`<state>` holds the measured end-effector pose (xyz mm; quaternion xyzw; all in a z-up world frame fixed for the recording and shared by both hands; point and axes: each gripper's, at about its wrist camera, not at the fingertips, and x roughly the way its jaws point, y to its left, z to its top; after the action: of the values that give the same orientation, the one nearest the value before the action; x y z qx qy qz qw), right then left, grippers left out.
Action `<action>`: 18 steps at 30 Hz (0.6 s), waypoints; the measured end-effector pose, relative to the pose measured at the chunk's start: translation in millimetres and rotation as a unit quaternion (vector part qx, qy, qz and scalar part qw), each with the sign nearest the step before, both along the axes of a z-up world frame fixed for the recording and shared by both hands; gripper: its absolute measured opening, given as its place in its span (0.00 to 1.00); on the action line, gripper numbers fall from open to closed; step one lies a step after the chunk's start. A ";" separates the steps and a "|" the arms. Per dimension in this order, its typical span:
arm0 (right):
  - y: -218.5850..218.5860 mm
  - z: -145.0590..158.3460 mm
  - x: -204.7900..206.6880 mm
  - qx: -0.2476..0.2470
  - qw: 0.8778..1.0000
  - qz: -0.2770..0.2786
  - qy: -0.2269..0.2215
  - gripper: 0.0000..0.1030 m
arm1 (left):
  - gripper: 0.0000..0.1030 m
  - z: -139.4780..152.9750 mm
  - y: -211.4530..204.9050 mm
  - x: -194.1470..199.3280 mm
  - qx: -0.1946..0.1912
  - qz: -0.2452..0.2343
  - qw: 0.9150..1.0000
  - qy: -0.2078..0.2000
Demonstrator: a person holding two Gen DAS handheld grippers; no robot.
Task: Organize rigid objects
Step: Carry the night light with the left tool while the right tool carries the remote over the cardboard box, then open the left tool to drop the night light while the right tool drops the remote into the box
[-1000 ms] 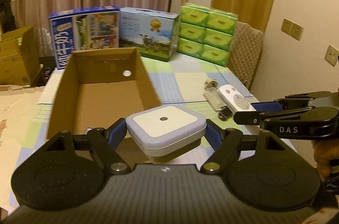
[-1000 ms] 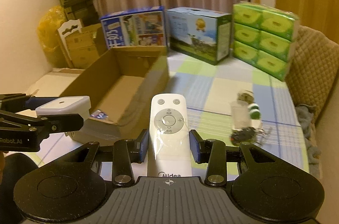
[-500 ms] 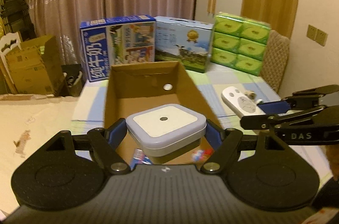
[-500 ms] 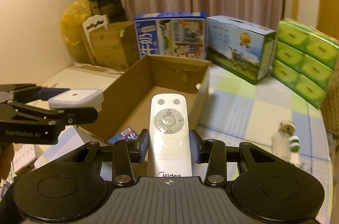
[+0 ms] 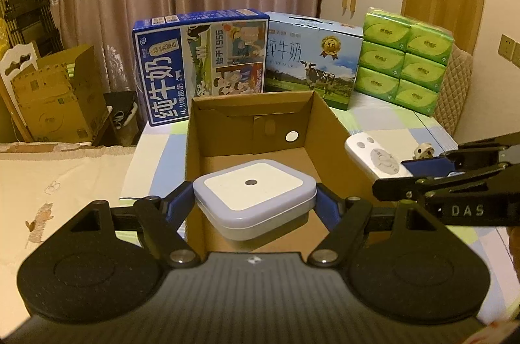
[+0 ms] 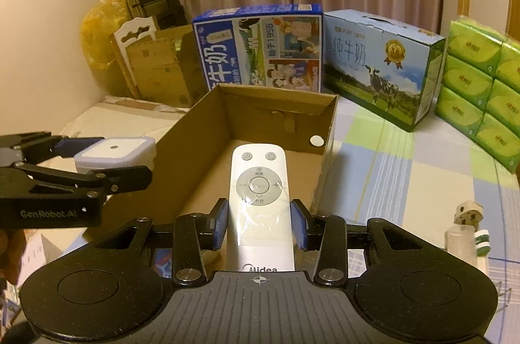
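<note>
Holding a square white-and-lilac plastic night light [image 5: 254,192] in the left tongs [image 5: 255,204] and a white plastic remote control [image 6: 260,201] in the right tongs [image 6: 260,223], both poised over the open brown cardboard box [image 5: 328,123] ahead, neither released yet.

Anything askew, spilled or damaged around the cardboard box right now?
Nothing stands out. The cardboard box sits open and upright; the square white device and the remote are held level over it. A small bottle stands upright beside it.
</note>
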<state>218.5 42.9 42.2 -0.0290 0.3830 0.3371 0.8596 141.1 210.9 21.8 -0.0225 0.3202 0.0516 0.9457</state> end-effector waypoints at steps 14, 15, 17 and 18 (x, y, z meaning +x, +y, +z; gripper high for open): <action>17.4 -24.8 19.8 -0.020 1.000 0.005 -0.001 0.36 | 0.73 -31.4 8.6 32.0 -0.003 -0.013 1.000 0.024; 17.1 -26.2 20.2 -0.020 1.000 0.004 0.000 0.36 | 0.73 -32.7 9.1 33.1 -0.005 -0.014 1.000 0.025; 16.9 -28.4 21.6 -0.020 1.000 0.003 0.002 0.36 | 0.73 -34.2 9.4 34.7 -0.006 -0.015 0.999 0.027; 17.1 -29.1 22.1 -0.021 1.000 0.002 0.003 0.36 | 0.73 -34.8 9.7 35.6 -0.007 -0.016 0.999 0.028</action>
<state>240.5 60.0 13.1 -0.0464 0.3926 0.3312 0.8568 176.7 220.6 -13.1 -0.0230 0.3469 0.0346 0.9370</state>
